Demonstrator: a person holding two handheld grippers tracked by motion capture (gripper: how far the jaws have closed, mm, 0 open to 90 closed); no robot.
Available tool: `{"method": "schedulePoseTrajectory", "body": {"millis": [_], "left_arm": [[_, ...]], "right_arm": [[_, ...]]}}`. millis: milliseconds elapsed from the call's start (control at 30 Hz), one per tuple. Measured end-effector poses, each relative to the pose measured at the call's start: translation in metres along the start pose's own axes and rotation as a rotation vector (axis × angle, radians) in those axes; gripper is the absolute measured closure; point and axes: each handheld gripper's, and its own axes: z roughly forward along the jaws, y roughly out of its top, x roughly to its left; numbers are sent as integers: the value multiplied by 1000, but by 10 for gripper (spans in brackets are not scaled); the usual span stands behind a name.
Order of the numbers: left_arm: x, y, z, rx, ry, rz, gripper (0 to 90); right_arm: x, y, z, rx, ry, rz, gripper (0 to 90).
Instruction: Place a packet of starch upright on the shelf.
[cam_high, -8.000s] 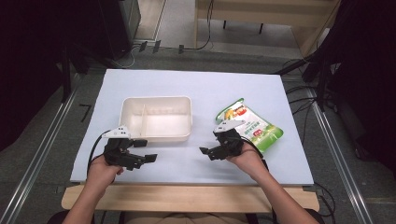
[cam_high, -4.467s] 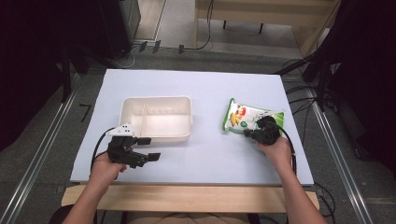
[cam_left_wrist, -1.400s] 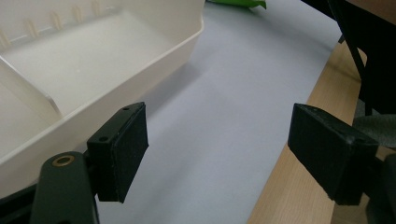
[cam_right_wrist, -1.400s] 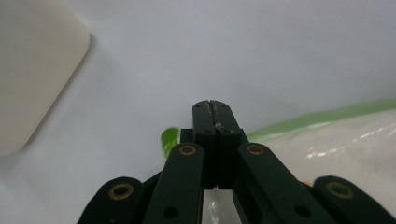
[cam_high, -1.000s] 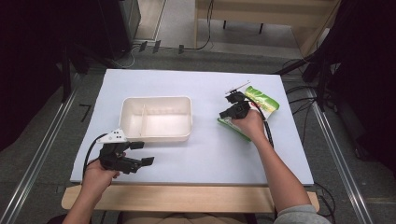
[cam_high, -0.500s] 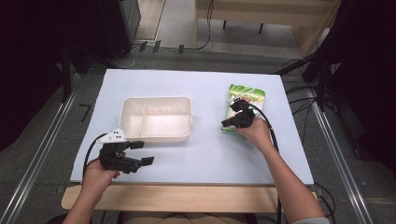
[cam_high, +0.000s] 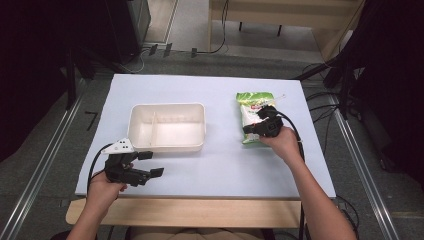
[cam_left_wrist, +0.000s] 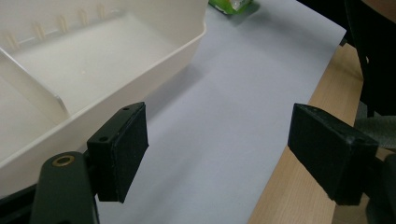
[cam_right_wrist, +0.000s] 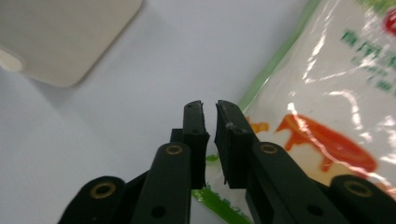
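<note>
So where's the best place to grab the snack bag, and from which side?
Probably the near bottom corner of the snack bag, approached from the person's side. It lies flat on the table, so the thin sealed edge is the one part jaws can close over. The right gripper already sits at that green edge, jaws nearly closed; whether they pinch it is unclear.

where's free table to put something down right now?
Three bare patches: the far strip behind the tray and snack bag; the gap between tray and bag; and the near middle between the left gripper and the person's right forearm. Crowded: the right side, where the right gripper sits at the bag's near edge.
</note>
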Motion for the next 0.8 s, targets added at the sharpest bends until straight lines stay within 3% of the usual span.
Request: {"method": "schedulePoseTrajectory", "body": {"millis": [100,167,400,600,800], "left_arm": [[0,-1,-1,5,5,0,209],[-1,-2,-1,12,12,1,209],[-1,-6,-6,11,26,-11,209],[-3,-9,-9,14,41,-18,209],[-3,-12,-12,15,50,-22,209]], "right_arm": [[-1,3,-7,-33,-19,-12,763],[-5,6,-15,-59,-57,-13,658],[-28,10,-32,-112,-106,64,580],[-48,14,-32,-113,-140,110,481],[-61,22,-26,-110,-173,139,458]]}}
